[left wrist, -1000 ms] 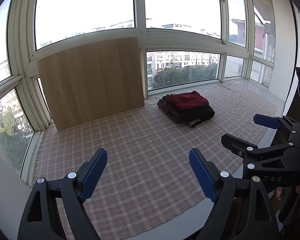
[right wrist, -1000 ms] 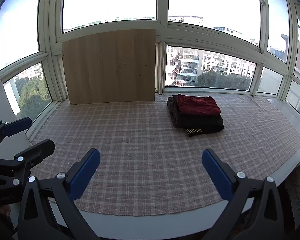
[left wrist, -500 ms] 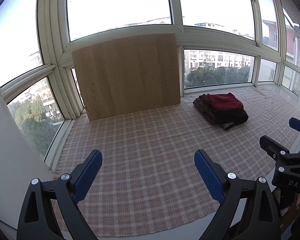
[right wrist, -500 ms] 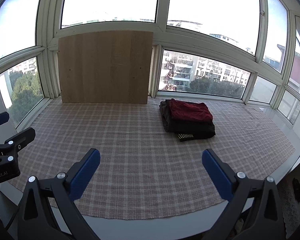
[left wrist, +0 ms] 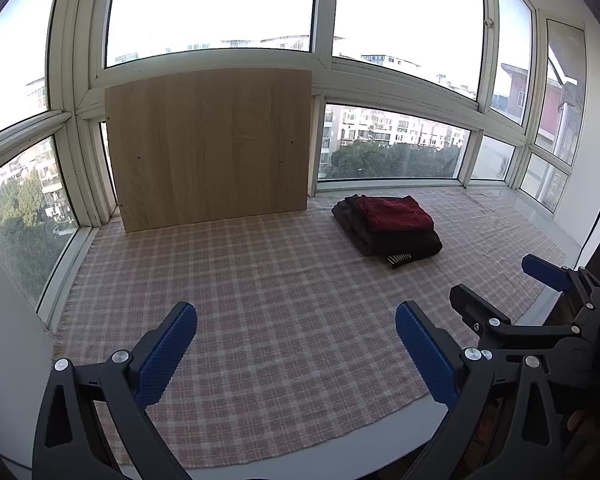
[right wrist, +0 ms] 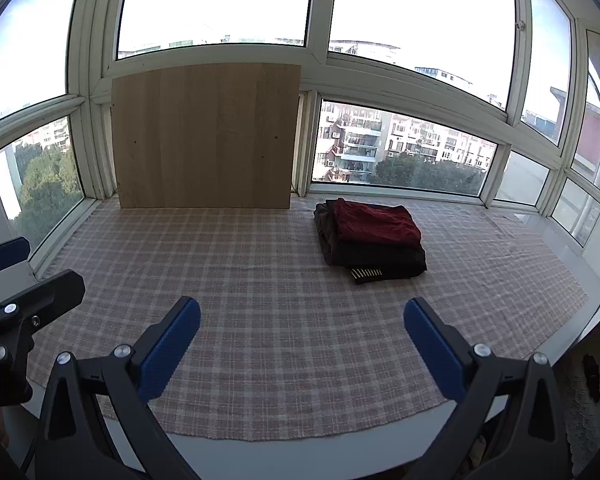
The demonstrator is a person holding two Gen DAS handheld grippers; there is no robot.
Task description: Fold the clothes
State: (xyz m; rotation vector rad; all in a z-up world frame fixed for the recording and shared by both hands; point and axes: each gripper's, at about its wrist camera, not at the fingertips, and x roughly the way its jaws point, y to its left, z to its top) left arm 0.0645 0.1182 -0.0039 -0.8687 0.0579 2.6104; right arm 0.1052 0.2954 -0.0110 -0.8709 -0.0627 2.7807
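A stack of folded clothes [left wrist: 388,228] [right wrist: 370,236] lies at the back right of the plaid cloth [left wrist: 280,300] [right wrist: 284,288], a dark red garment on top of dark ones, with a black piece with yellow stripes poking out in front. My left gripper [left wrist: 296,320] hovers over the near part of the cloth, its jaws opening wide with nothing between them. My right gripper [right wrist: 302,314] stands open and empty, also well short of the stack. Each gripper shows at the edge of the other's view, the right gripper [left wrist: 540,288] and the left gripper [right wrist: 28,272].
A wooden board [left wrist: 212,148] [right wrist: 206,136] leans upright against the window frames at the back left. Windows [right wrist: 400,152] surround the surface on the far sides. The white ledge edge [right wrist: 300,448] runs along the front.
The left wrist view has rolled level and swung, so the board and stack sit more to the right. The left jaws have spread wider. The right view shifted only slightly.
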